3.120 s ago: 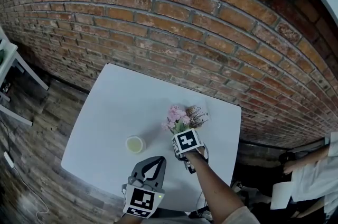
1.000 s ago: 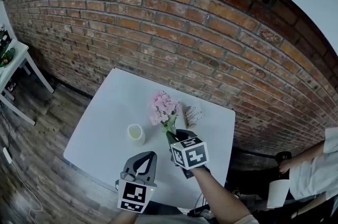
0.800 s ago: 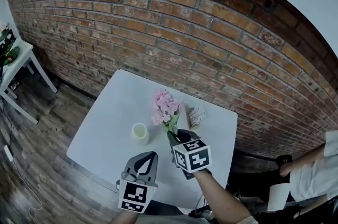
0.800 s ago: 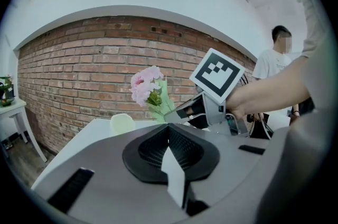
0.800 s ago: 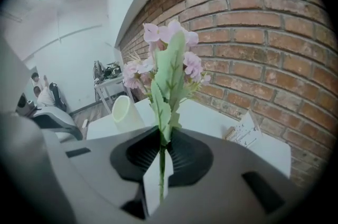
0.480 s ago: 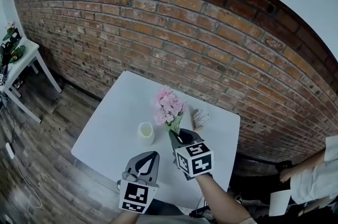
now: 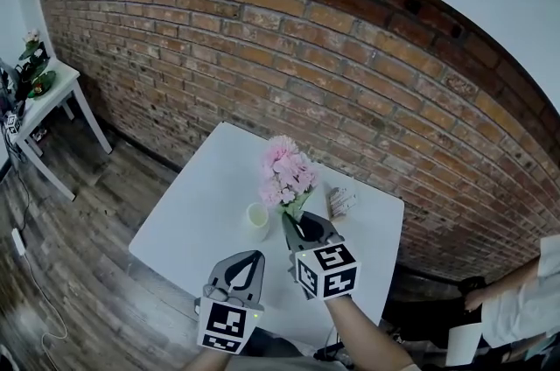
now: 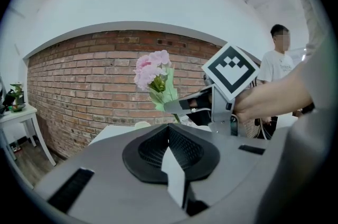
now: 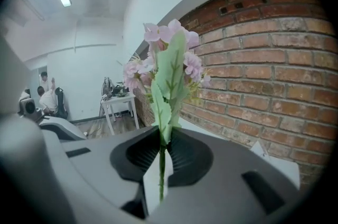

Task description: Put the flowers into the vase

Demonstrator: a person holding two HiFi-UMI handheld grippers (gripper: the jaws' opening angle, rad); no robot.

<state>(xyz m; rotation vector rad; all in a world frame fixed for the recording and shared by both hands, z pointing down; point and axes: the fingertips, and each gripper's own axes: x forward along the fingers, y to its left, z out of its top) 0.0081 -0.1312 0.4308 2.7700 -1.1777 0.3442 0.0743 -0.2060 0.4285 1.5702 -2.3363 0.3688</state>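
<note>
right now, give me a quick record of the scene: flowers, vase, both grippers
flowers: pink bunch, upright, held above the table
right gripper: shut on the flowers' green stem
left gripper: jaws together, nothing between them
vase: small, pale, standing on the table, no flowers in it yet
also on table: small packet near the wall side

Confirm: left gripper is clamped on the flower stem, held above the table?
No, wrong gripper: the right gripper is clamped on the flower stem, held above the table. The right gripper view shows the stem between its jaws; the left gripper is shut, empty.
</note>
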